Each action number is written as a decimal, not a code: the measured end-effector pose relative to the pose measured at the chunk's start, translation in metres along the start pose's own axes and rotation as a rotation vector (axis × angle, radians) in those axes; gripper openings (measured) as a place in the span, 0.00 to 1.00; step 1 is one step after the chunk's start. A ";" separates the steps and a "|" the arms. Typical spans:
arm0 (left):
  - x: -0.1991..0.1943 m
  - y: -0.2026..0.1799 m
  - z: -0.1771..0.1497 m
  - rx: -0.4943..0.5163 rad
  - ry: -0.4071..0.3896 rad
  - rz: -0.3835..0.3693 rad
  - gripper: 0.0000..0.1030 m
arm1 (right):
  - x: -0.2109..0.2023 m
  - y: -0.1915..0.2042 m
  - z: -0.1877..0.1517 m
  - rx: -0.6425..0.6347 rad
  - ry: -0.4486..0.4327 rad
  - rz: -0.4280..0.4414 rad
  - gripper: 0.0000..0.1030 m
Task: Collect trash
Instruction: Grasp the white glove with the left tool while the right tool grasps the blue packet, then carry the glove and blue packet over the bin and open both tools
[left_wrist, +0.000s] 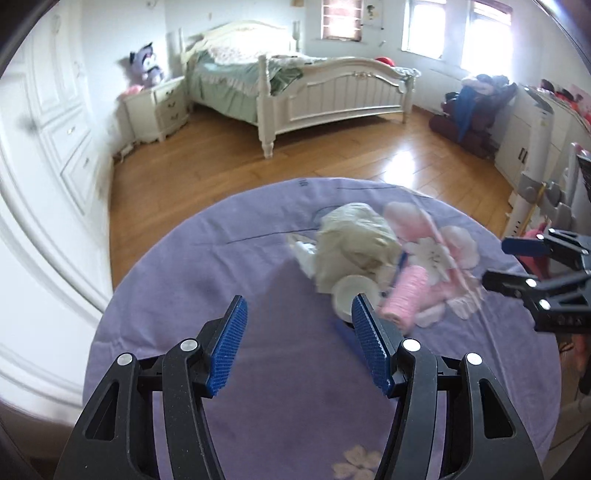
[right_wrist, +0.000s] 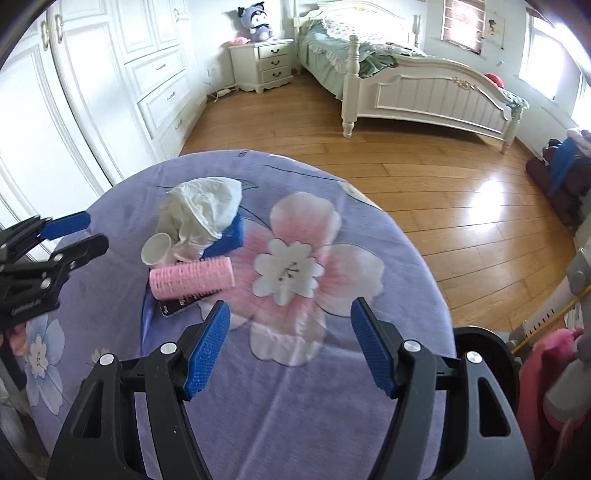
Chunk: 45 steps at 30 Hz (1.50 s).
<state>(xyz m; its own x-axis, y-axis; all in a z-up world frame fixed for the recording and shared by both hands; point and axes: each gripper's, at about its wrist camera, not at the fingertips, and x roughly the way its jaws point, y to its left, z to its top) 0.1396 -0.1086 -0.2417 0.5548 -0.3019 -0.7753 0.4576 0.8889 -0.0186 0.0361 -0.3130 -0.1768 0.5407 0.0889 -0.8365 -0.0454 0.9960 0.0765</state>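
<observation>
A small heap lies on the round table under a purple flowered cloth. In it are a crumpled whitish plastic bag, a small white cup, a pink hair roller, a blue object under the bag, and a dark flat object. My left gripper hovers open just left of the heap, its right pad in front of the cup. My right gripper stands open over the big pink flower print, right of the heap. Neither gripper holds anything.
A black round container sits below the table's right edge, beside something pink. Wooden floor stretches to a white bed and a nightstand. White wardrobe doors line the left. Piled clothes sit at the far right.
</observation>
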 end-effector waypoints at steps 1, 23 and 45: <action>0.006 0.004 0.004 -0.005 0.009 -0.026 0.57 | 0.003 0.003 0.002 -0.001 0.004 0.005 0.66; -0.006 0.003 0.040 0.108 -0.022 -0.149 0.07 | 0.029 0.036 0.026 -0.092 0.031 0.098 0.65; -0.066 0.036 -0.009 0.036 -0.034 -0.051 0.07 | 0.071 0.074 0.096 -0.174 0.059 0.239 0.00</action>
<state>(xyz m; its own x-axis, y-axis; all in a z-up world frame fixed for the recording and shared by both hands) 0.1127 -0.0538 -0.1970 0.5533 -0.3586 -0.7518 0.5105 0.8592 -0.0341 0.1515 -0.2335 -0.1788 0.4476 0.3154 -0.8367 -0.3111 0.9322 0.1850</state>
